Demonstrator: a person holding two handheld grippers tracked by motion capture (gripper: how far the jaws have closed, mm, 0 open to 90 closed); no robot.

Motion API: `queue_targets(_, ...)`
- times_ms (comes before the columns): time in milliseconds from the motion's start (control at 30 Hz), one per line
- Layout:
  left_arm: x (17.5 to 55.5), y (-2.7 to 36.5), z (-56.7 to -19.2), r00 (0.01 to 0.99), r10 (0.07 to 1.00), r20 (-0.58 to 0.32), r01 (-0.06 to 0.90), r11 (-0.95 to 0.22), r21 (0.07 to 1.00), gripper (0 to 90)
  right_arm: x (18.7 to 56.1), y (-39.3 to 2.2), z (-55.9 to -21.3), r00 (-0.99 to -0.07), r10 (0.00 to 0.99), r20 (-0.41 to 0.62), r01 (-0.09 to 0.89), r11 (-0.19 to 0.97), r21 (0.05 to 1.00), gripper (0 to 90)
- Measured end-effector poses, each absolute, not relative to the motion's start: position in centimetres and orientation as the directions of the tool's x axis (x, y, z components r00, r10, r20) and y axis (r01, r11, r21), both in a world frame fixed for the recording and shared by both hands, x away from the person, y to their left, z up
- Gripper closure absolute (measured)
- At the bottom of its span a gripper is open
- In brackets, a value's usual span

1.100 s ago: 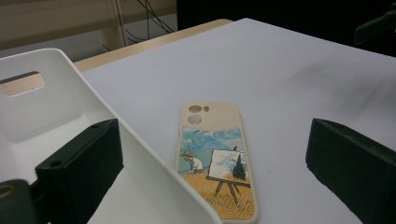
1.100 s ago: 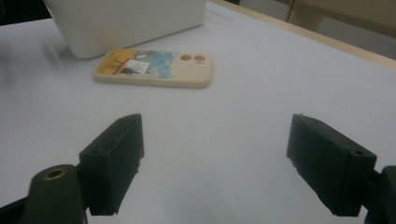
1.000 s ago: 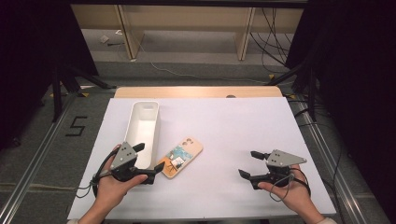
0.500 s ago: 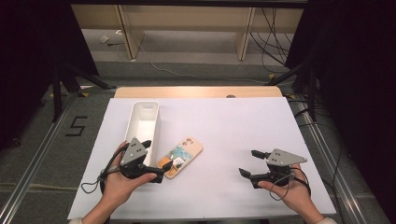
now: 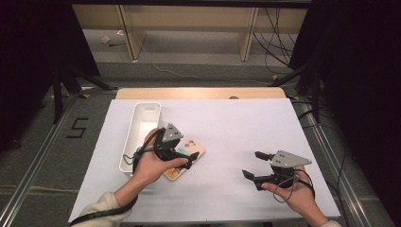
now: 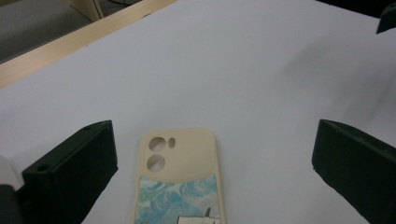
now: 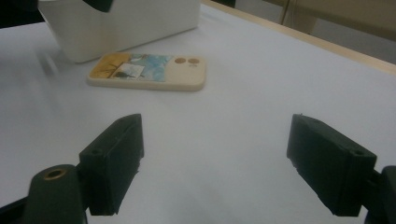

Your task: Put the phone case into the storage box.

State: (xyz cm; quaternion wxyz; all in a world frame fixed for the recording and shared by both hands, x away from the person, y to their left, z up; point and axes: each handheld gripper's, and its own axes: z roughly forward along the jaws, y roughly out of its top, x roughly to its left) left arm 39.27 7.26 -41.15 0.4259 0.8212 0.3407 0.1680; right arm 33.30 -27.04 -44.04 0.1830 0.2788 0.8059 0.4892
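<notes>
— Cream-coloured phone case (image 5: 185, 158), the back painted in blues; where does it lie in the high view?

— Flat on the white table sheet (image 5: 236, 127), just beside the long white plastic bin (image 5: 140, 135), at about four o'clock from the bin's middle. The left gripper (image 5: 182, 157) is right over the case and hides its middle; the person's left hand (image 5: 153, 163) comes up from seven o'clock. Whether the jaws touch the case I cannot tell from up there.

— And the other one?

— The right gripper (image 5: 254, 166) is held low over bare sheet at about four o'clock from the table's middle, well apart from the case, with its jaws spread and nothing between them.

— Now the left gripper view.

— Both black jaws stand wide, released, one at eight o'clock and one at four. The phone case (image 6: 180, 179) lies between them on the sheet, camera holes pointing to twelve o'clock, its lower end cut off by the frame. It sits nearer the eight o'clock jaw, with a strip of sheet showing on either side.

— The right gripper view?

— Again the jaws gape, gripping nothing, with plain white sheet (image 7: 261, 93) between them. The phone case (image 7: 147, 71) is farther off at eleven o'clock, lying lengthwise, and the white bin (image 7: 126, 23) stands just behind it.
</notes>
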Motion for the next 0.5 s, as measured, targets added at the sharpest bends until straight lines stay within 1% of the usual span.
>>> queue_targets(33, 40.1, 6.6, -41.5, 0.708, 0.706, -0.020, 0.436, -0.415, 0.799, 0.0, 33.3, -27.1, -44.0, -0.777, 0.629, -0.022, 0.269, 0.364, 0.892, 19.8)
queue_targets(200, 41.5, 5.5, -42.4, 0.705, 0.709, -0.004, 0.463, -0.456, 0.760, 0.0, 33.3, -27.1, -44.0, -0.779, 0.627, -0.020, 0.269, 0.362, 0.893, 19.8)
queue_targets(267, 42.4, 4.8, -43.1, 0.697, 0.717, 0.000, 0.499, -0.485, 0.718, 0.0, 33.3, -27.1, -44.0, -0.778, 0.628, -0.022, 0.268, 0.364, 0.892, 19.9)
queue_targets(500, 44.2, 3.8, -44.0, 0.688, 0.726, 0.006, 0.532, -0.509, 0.677, 0.0, 33.3, -27.0, -44.0, -0.778, 0.628, -0.020, 0.271, 0.364, 0.891, 19.8)
